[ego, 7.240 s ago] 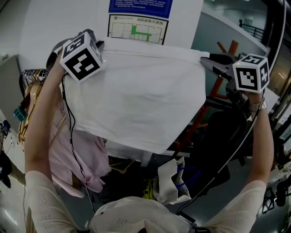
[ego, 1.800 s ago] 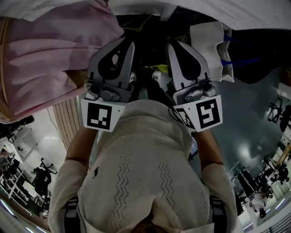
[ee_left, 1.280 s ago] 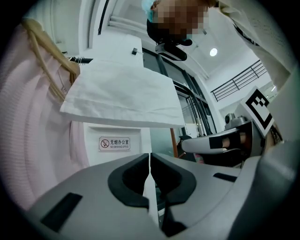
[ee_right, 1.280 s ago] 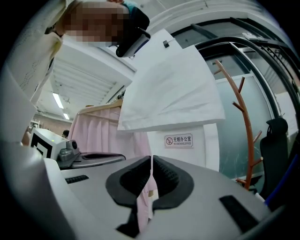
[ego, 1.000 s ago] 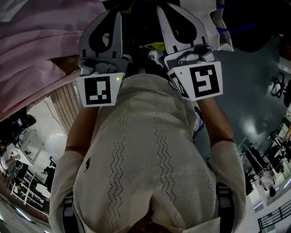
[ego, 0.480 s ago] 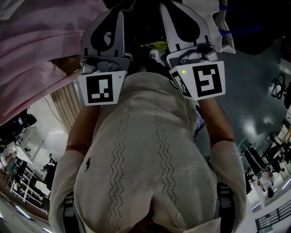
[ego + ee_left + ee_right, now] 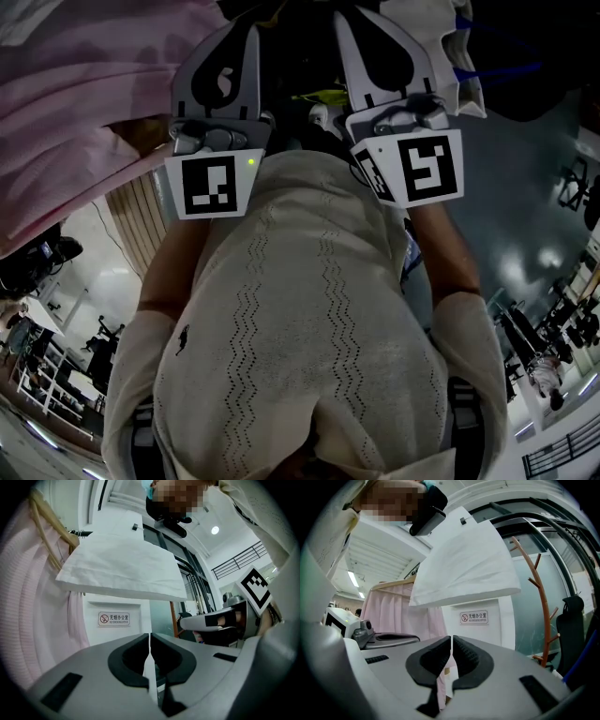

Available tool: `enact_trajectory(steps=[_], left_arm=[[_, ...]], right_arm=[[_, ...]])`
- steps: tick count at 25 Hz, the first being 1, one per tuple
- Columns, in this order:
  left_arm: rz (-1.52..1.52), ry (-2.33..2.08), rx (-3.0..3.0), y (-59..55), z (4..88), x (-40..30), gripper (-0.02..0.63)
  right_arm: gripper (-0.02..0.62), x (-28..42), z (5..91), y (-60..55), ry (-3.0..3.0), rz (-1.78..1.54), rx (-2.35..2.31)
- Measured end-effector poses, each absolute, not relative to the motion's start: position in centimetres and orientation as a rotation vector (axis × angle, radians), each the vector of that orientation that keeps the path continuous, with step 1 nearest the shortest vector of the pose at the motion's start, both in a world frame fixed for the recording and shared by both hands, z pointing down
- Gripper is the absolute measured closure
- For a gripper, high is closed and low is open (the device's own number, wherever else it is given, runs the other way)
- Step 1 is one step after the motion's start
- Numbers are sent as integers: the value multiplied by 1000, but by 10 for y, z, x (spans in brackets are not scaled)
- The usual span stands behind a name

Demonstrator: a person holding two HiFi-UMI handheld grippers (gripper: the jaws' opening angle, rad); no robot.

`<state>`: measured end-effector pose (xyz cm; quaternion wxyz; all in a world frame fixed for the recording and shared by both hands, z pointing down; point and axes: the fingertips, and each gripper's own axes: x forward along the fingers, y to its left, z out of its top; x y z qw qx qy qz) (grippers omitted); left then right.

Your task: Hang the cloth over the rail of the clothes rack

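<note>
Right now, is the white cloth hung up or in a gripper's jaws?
Hung up, it seems: the white cloth drapes overhead, clear of both. Left gripper and right gripper jaws are together, empty.

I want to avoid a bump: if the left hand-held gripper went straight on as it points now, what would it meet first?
Probably the white wall with the no-smoking sign; the white cloth hangs above that line. Depth is unclear.
</note>
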<state>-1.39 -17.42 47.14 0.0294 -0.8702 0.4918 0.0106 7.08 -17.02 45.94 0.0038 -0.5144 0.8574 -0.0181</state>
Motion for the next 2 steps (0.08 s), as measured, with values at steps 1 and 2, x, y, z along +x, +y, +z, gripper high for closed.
enact_trajectory(steps=[1,2], left_arm=[[29,1517,-2682,-174,471,-15,589],[27,1517,-2680,-174,471,-17,589]], right_arm=[[569,69,460,-170,2688,-58,-1611],[569,68,460,-170,2690,-59,-1610]])
